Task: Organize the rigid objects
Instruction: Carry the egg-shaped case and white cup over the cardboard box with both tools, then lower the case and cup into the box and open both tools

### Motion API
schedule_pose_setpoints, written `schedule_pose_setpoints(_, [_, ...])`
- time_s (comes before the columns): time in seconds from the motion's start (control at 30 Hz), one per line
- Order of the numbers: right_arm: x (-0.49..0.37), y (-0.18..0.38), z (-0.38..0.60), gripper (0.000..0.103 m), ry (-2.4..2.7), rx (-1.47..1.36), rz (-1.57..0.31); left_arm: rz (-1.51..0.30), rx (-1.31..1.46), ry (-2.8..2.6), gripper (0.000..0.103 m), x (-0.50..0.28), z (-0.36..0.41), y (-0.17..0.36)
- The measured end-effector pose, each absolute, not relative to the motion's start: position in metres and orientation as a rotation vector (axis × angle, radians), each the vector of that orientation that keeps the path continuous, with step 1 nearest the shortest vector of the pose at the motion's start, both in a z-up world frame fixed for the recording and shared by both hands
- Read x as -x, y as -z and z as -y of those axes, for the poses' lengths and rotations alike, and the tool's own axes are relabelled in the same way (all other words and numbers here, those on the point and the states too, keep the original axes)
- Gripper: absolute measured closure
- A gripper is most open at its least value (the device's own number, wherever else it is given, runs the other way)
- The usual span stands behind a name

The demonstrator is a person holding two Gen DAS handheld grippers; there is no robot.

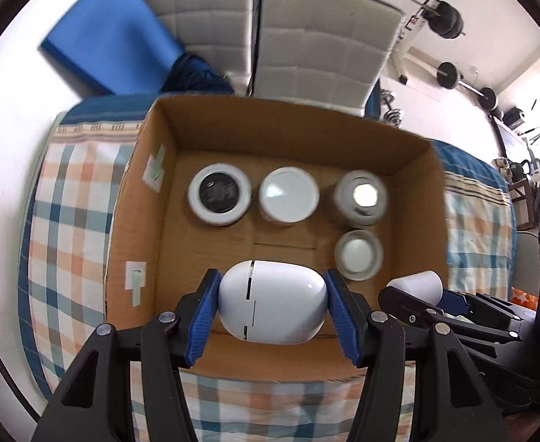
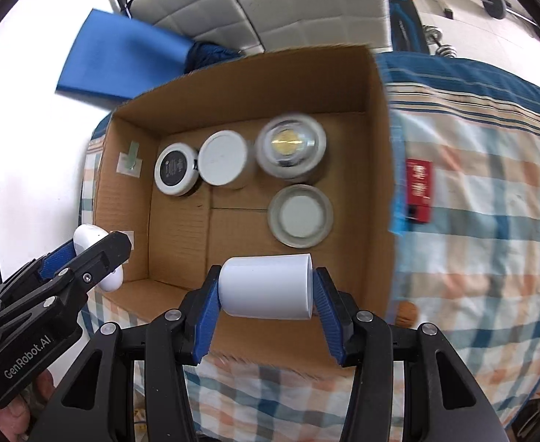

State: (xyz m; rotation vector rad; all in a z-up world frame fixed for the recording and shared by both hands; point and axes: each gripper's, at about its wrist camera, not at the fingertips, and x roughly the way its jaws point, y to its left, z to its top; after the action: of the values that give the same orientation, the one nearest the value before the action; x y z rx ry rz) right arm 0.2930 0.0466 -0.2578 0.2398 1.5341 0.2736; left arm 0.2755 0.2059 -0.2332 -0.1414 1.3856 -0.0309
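My left gripper (image 1: 271, 307) is shut on a white oval case (image 1: 273, 302), held above the near edge of an open cardboard box (image 1: 292, 125). My right gripper (image 2: 266, 291) is shut on a white cylindrical cup (image 2: 268, 287) held sideways over the box's near wall (image 2: 181, 294). The cup also shows at the right of the left wrist view (image 1: 417, 285). The left gripper with the case also shows at the left of the right wrist view (image 2: 96, 258). Several round white jars stand in the box, among them a black-topped jar (image 1: 219, 193), a plain-lidded jar (image 1: 288, 195) and a low jar (image 1: 358, 256).
The box sits on a checked cloth (image 1: 67, 202) over a bed. A blue pad (image 1: 111, 33) leans against a white padded headboard (image 1: 306, 48) behind the box. A red tag (image 2: 419, 189) lies right of the box. Barbells (image 1: 465, 84) stand at the far right.
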Motion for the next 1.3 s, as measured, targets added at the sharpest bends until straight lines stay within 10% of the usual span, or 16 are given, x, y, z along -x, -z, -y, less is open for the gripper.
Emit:
schedule_pose_setpoints(0.53, [-0.331,0.371,-0.119,0.052,-0.217,-0.222,-1.67,-1.617,0.213,0.06,0.049,-0.33,-0.253,0.353])
schedule_pose_setpoints(1.07, [-0.344,0.384,-0.142,0.048,-0.196,-0.153,-1.675,-1.622,0.177,0.076,0.047,-0.345,-0.24,0.347])
schedule_pose_setpoints(1.3, [-0.348,0.358,-0.135,0.023,-0.211,-0.146,-1.643,-1.575,0.185,0.048,0.006,-0.342,-0.235,0.316])
